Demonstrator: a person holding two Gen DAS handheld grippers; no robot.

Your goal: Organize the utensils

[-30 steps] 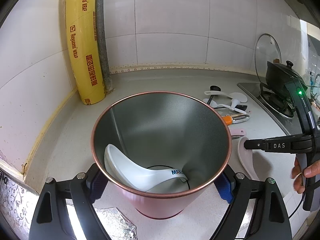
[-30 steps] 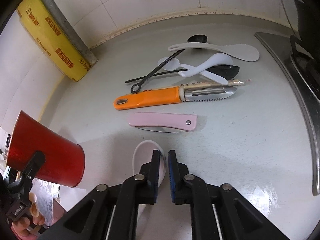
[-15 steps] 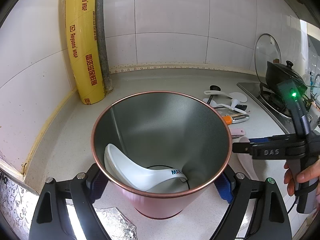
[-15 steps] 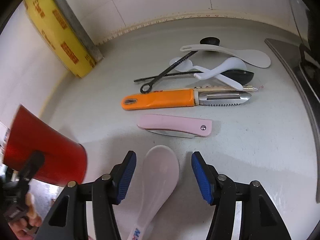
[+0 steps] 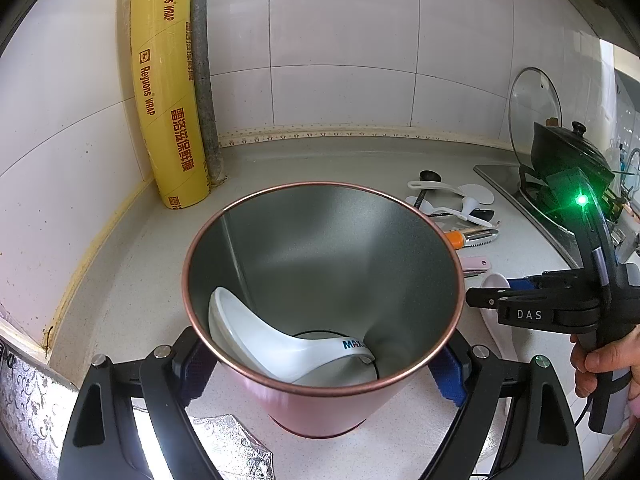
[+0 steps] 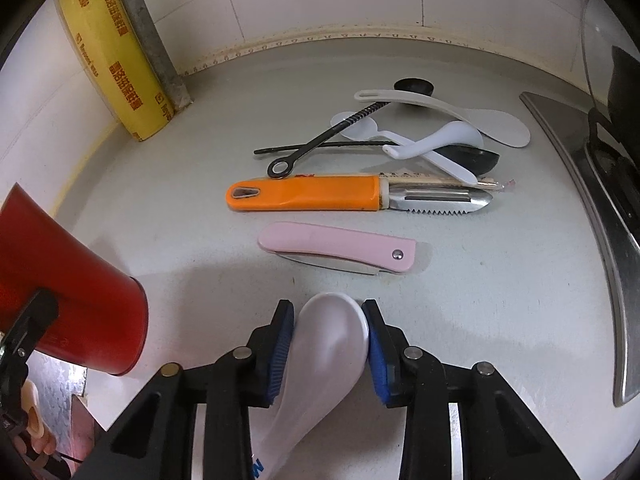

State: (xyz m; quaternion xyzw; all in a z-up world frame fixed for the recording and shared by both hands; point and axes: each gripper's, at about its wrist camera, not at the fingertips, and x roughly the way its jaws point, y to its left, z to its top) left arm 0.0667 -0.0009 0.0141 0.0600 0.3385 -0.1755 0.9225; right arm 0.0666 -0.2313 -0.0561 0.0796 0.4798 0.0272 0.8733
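On the table, the left gripper [image 5: 320, 364] points steeply down, its jaws clamped on the red cup [image 5: 324, 296], which holds one white spoon [image 5: 276, 344]. Right gripper [image 6: 330, 344], angled downward, has jaws closing around a second white spoon's bowl [image 6: 332, 332], pads at its edges. That spoon's handle is cut off below. Beyond lie a pink folding knife [image 6: 340, 246] and an orange peeler [image 6: 312, 196].
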